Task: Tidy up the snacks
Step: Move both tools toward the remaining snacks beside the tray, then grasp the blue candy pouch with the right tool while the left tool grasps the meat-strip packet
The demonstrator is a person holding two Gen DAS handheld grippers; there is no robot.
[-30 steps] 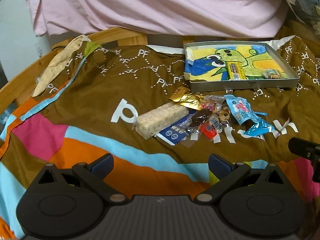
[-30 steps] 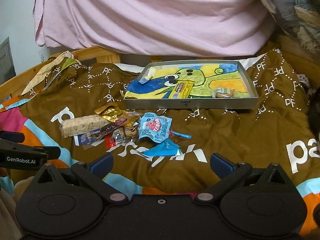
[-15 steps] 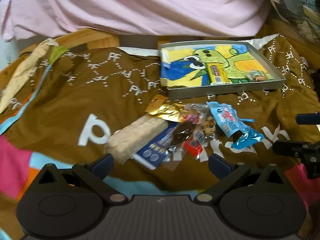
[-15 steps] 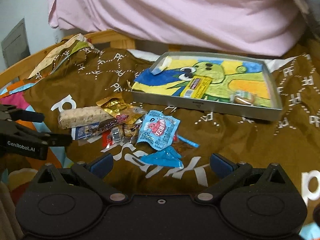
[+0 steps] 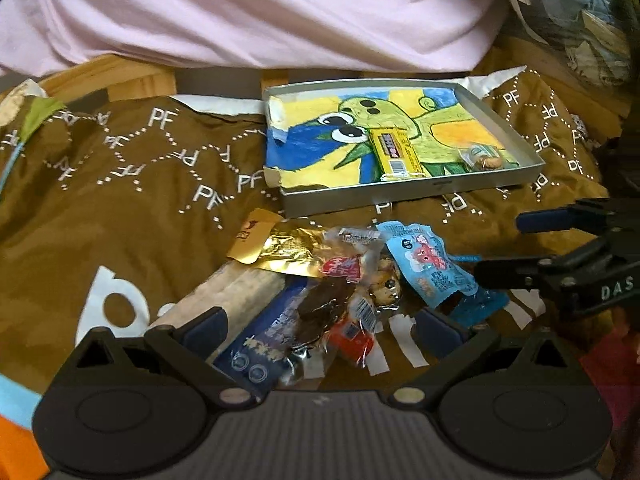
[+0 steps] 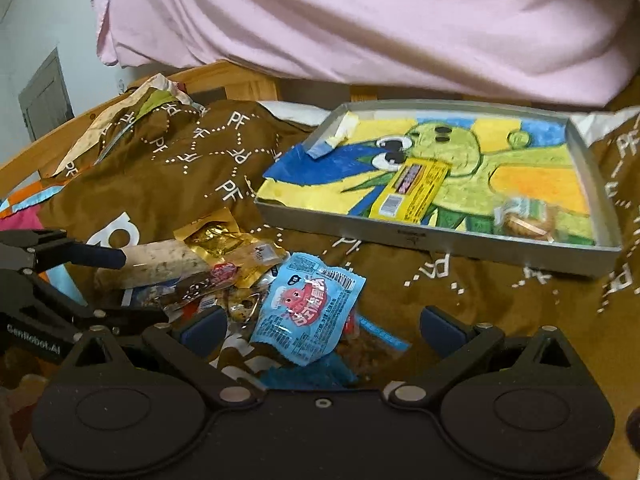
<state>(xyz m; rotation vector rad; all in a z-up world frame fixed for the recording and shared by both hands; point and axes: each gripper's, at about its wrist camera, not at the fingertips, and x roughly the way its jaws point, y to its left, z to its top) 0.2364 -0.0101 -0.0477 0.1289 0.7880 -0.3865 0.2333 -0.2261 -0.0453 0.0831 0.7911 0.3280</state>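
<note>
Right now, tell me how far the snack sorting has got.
Done: a yellow bar and a small wrapped snack lie in the tray. In hand: nothing; the left gripper and right gripper are open over the pile. Left: the blue packet, gold wrapper, cereal bar and others on the cloth.

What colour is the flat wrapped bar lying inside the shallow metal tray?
Yellow, with a dark label; the flat wrapped bar shows best in the right wrist view.

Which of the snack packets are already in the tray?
The yellow bar packet and a small clear-wrapped snack lie in the tray; the others remain piled on the cloth.
</note>
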